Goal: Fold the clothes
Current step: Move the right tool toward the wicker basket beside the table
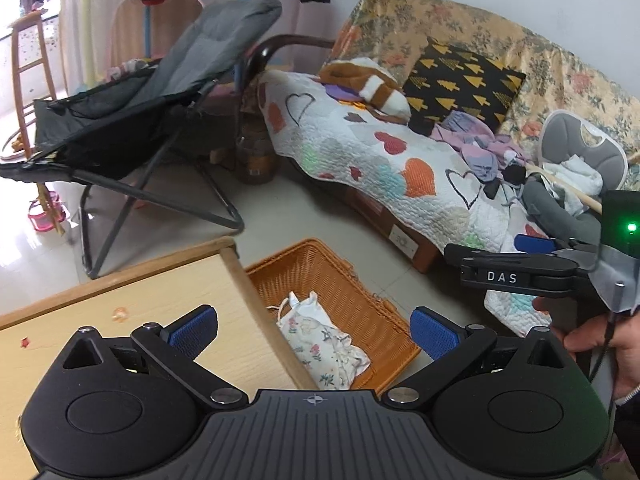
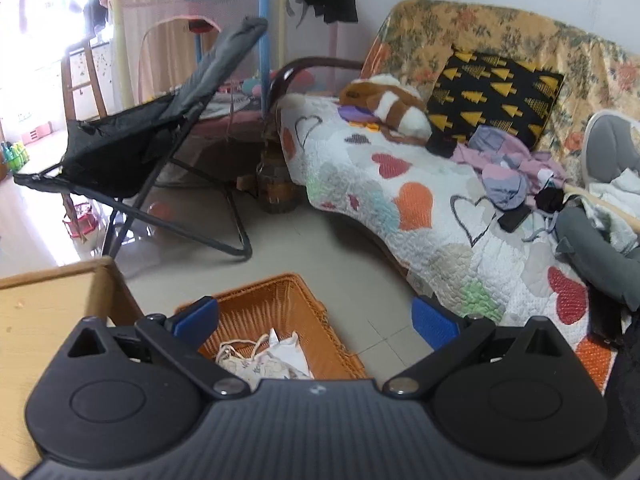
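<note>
Left gripper (image 1: pixel 313 330): blue pads spread wide, nothing held, poised over table edge and basket. Right gripper (image 2: pixel 316 320): pads spread wide too, nothing held, above basket's near part. Floral garment (image 1: pixel 324 350) crumpled in orange wicker basket (image 1: pixel 362 280), on floor just right of wooden table (image 1: pixel 100 320). Farther right, sofa under heart-print quilt (image 1: pixel 384 160), with loose lilac clothes (image 1: pixel 478 148) and black cushion (image 1: pixel 464 84). Grey folding chair (image 1: pixel 132 112) far left.
</note>
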`<state>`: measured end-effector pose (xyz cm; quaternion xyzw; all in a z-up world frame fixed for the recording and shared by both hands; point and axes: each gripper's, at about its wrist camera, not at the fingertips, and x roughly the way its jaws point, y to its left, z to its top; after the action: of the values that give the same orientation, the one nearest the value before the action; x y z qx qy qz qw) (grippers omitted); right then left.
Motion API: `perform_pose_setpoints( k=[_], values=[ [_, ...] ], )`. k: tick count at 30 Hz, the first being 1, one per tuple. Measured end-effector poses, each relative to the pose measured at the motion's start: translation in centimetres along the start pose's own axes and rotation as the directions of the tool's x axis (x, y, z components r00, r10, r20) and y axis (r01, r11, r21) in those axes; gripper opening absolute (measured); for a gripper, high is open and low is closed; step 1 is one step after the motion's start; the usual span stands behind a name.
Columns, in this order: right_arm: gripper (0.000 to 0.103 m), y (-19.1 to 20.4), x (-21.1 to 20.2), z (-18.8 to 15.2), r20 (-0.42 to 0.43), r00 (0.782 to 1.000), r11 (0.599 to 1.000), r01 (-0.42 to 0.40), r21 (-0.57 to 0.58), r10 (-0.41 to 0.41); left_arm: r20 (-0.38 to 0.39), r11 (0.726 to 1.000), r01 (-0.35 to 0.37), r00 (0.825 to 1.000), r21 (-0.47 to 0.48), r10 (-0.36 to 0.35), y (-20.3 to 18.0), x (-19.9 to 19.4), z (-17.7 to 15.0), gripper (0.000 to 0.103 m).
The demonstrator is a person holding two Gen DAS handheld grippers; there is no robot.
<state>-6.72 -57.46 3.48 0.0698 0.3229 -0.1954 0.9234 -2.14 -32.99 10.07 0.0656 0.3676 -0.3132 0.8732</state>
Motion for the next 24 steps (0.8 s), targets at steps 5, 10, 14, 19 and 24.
perform_pose_setpoints(
  k=[5,10,14,19,24],
  values=[
    [0.103,-1.2,3.0,-0.4,-0.052,0.998,1.0,-0.03,0.005,0.03,-0.022,1.0,0.003,1.0,0.023,-0.002,-0.2,2.8,0.7,0.103],
    [0.103,-1.2,5.8,-1.0,-0.098,0.994,0.998,-0.055,-0.018,0.053,-0.062,1.0,0.021,0.998,0.014,-0.02,0.1,5.4,1.0,0.103],
    [0.102,-1.4,8.5,-1.9,-0.151,0.987,0.998,-0.062,-0.026,0.058,-0.085,0.999,0.037,0.996,0.021,-0.035,-0.1,7.9,1.4,0.103],
    [0.102,-1.7,11.6,-3.3,-0.21,0.975,0.996,-0.084,-0.018,0.079,-0.087,0.998,0.056,0.995,0.005,-0.055,-0.3,11.0,2.5,0.103],
    [0.101,-2.0,14.8,-4.7,-0.259,0.959,0.993,-0.117,0.007,0.115,-0.113,0.996,0.085,0.99,-0.038,-0.089,0.1,14.0,3.9,0.103]
  ],
)
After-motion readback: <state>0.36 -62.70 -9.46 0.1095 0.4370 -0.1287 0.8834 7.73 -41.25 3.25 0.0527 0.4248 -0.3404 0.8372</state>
